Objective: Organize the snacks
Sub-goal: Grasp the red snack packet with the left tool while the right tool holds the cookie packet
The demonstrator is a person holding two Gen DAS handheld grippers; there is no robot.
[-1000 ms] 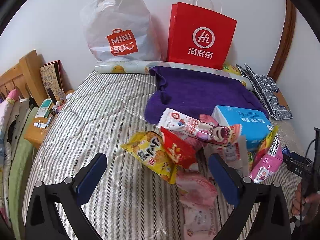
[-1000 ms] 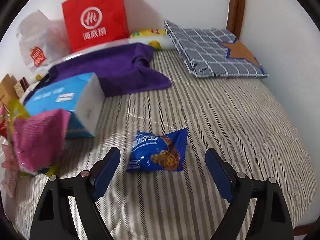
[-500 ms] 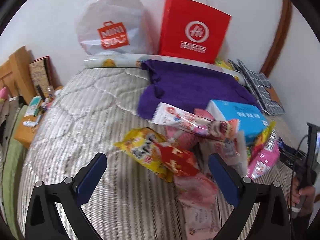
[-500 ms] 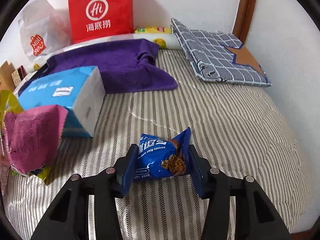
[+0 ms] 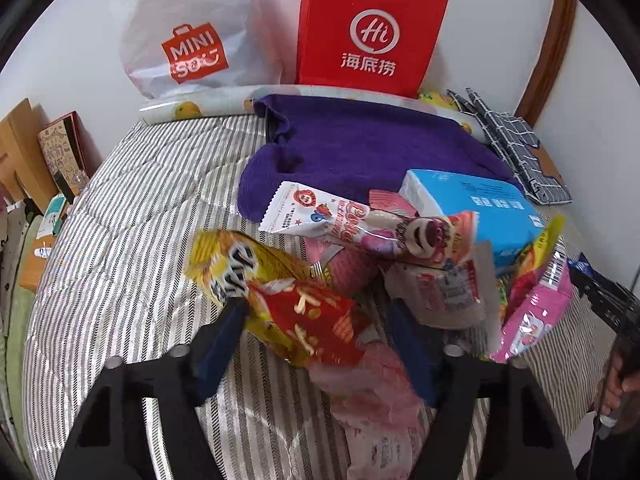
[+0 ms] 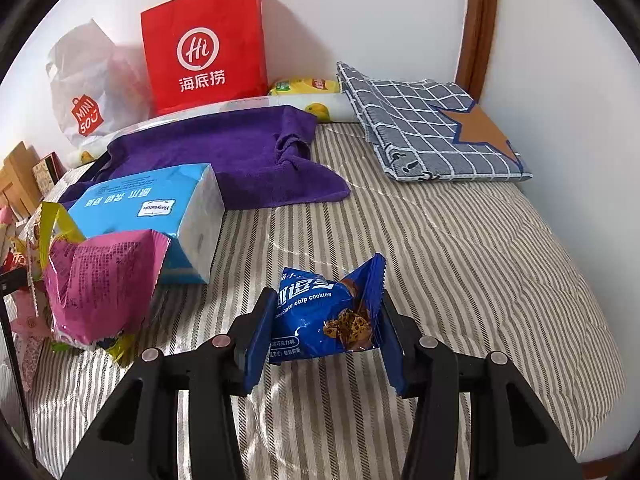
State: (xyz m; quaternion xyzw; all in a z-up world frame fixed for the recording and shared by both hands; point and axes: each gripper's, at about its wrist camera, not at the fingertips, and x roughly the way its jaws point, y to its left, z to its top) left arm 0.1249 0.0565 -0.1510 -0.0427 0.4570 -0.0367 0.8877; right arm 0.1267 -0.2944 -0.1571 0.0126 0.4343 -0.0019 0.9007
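A pile of snacks lies on the striped bed. My left gripper (image 5: 320,320) stands around a red chip bag (image 5: 320,320) that lies over a yellow chip bag (image 5: 236,268); its jaws have narrowed and are blurred, so contact is unclear. A long white-pink strawberry packet (image 5: 360,224) and pink packets (image 5: 532,320) lie behind. My right gripper (image 6: 324,320) is shut on a blue chocolate chip cookie bag (image 6: 320,316) and holds it just above the bed.
A blue tissue box (image 6: 148,208), a purple towel (image 5: 360,148), a red paper bag (image 5: 368,32) and a white plastic bag (image 5: 188,40) stand at the back. A checked grey cloth (image 6: 424,124) lies at the right. A wooden bedside shelf (image 5: 24,148) is at the left.
My left gripper's jaws narrowed around the red chip bag. My right gripper closed on the blue cookie bag and lifted it slightly.
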